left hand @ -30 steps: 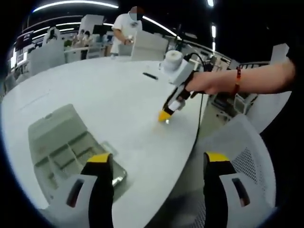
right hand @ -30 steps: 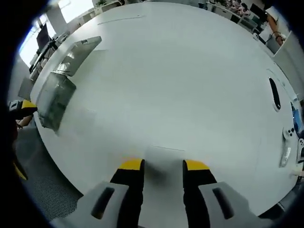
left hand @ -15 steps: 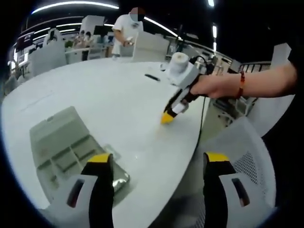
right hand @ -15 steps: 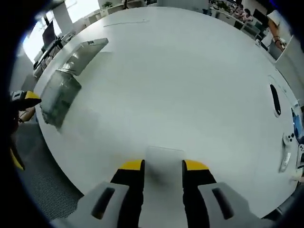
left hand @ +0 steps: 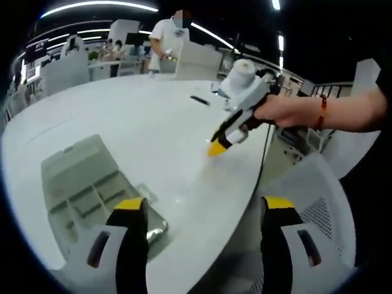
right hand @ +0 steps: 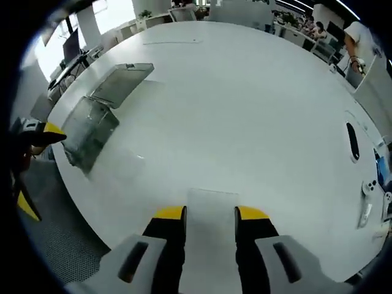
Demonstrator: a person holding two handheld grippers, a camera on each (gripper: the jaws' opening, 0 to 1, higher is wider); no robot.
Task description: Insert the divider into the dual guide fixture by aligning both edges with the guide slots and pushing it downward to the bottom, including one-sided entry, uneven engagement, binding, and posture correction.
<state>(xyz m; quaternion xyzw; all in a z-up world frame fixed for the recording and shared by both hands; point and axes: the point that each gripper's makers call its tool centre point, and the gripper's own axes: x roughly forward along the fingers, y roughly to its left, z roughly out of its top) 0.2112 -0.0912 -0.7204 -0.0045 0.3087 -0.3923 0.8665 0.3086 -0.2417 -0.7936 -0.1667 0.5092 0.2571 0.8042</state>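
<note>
The dual guide fixture is a clear plastic box with inner slots, lying near the table edge just ahead of my left jaw. In the right gripper view the fixture lies far left, its open lid behind it. My left gripper stands wide open with nothing in it. The divider, a thin translucent plate, stands between the jaws of my right gripper, which is shut on it. In the left gripper view a hand holds the right gripper a little above the white table, right of the fixture.
A black pen-like item lies far across the table, also seen as the dark item. A white mesh chair stands by the table edge at right. People stand behind the table. Small white devices lie at the right gripper view's right edge.
The right gripper has lifted off the table with the divider between its jaws and tilted up a little. The left gripper has stayed open and nearly still.
</note>
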